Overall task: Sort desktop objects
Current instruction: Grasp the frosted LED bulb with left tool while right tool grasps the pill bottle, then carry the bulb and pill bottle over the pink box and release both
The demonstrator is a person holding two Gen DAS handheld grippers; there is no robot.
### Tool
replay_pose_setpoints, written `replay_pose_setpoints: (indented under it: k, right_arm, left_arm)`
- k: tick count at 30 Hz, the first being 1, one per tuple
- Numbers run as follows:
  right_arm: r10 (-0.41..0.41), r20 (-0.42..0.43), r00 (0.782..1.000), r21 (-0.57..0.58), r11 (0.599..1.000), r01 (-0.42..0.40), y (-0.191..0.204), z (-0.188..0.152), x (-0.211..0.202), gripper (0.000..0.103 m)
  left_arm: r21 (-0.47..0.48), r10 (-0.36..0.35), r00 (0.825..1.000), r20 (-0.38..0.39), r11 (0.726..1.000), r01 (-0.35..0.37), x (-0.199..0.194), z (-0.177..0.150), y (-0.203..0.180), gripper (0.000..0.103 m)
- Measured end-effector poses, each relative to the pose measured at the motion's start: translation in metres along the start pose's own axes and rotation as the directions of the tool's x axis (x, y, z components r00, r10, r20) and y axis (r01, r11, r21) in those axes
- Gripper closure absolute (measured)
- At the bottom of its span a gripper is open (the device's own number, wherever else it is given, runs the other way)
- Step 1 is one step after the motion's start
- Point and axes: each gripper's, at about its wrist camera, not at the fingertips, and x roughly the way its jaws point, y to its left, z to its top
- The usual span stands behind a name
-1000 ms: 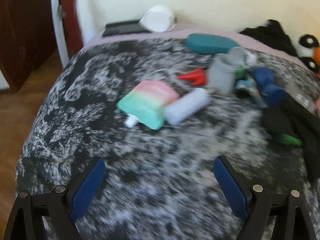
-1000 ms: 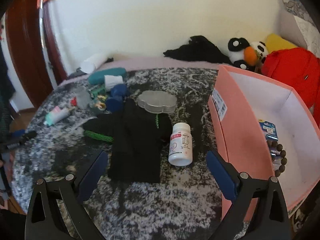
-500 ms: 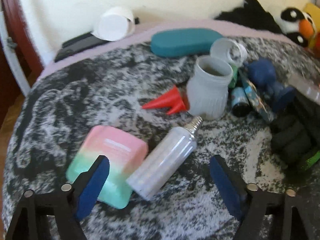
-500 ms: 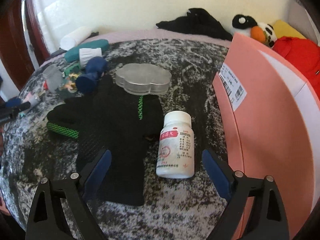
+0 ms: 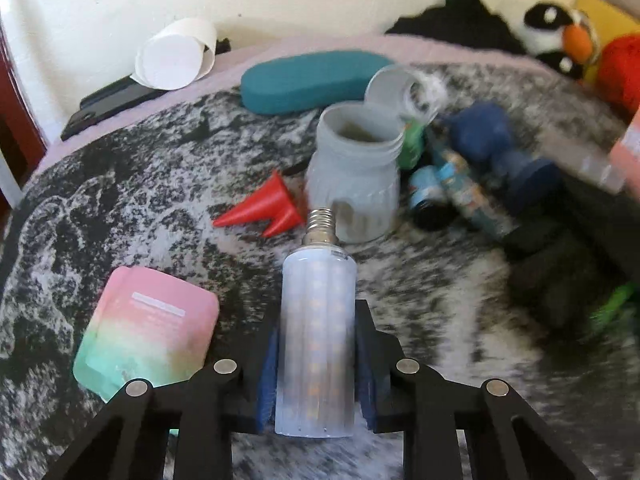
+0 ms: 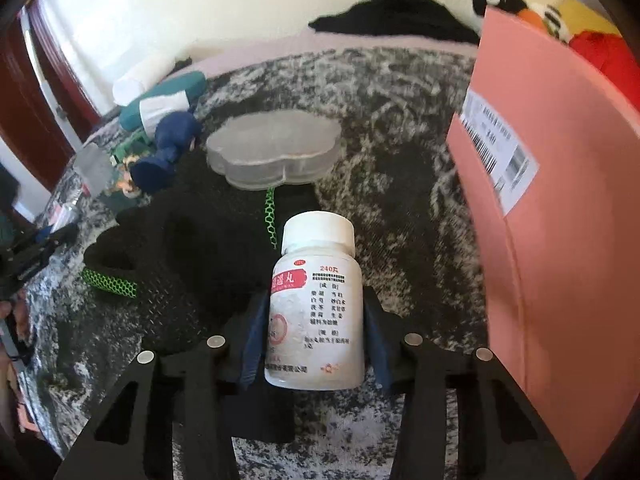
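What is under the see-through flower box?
The clear flower-shaped box rests partly on the black glove, partly on the speckled blanket. Anything hidden beneath its middle cannot be seen.

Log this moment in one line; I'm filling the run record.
left gripper: shut on bulb | right gripper: shut on pill bottle | pink box: beside right

left gripper (image 5: pixel 316 354) clamped on LED bulb (image 5: pixel 318 334), right gripper (image 6: pixel 314 330) clamped on pill bottle (image 6: pixel 316 304)
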Motion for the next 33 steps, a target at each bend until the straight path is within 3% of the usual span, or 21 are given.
replay_pose_setpoints:
  k: [7,16,25,33]
  right_arm:
    - [-0.015,0.067,0.998,-0.045,0.999,0.018,0.018,-0.004,-0.033,0.057]
    - [0.076,0.175,0.982,-0.124,0.991,-0.055,0.056,-0.022,-0.097,0.058]
    - [0.172,0.333,0.927,-0.189,0.976,-0.113,0.088,-0.041,-0.184,0.058]
    - [0.148,0.47,0.87,-0.141,0.986,-0.092,0.055,-0.063,-0.257,0.058]
  left_arm:
    - [0.016,-0.025,0.997,0.072,1.0,0.024,-0.049,0.002,-0.018,0.076]
    - [0.01,-0.03,0.985,0.172,1.0,0.029,-0.126,-0.003,-0.051,0.076]
    - [0.089,-0.08,0.955,0.285,0.994,0.056,-0.191,-0.001,-0.124,0.076]
    - [0.199,-0.161,0.925,0.344,0.975,0.095,-0.232,0.007,-0.21,0.076]
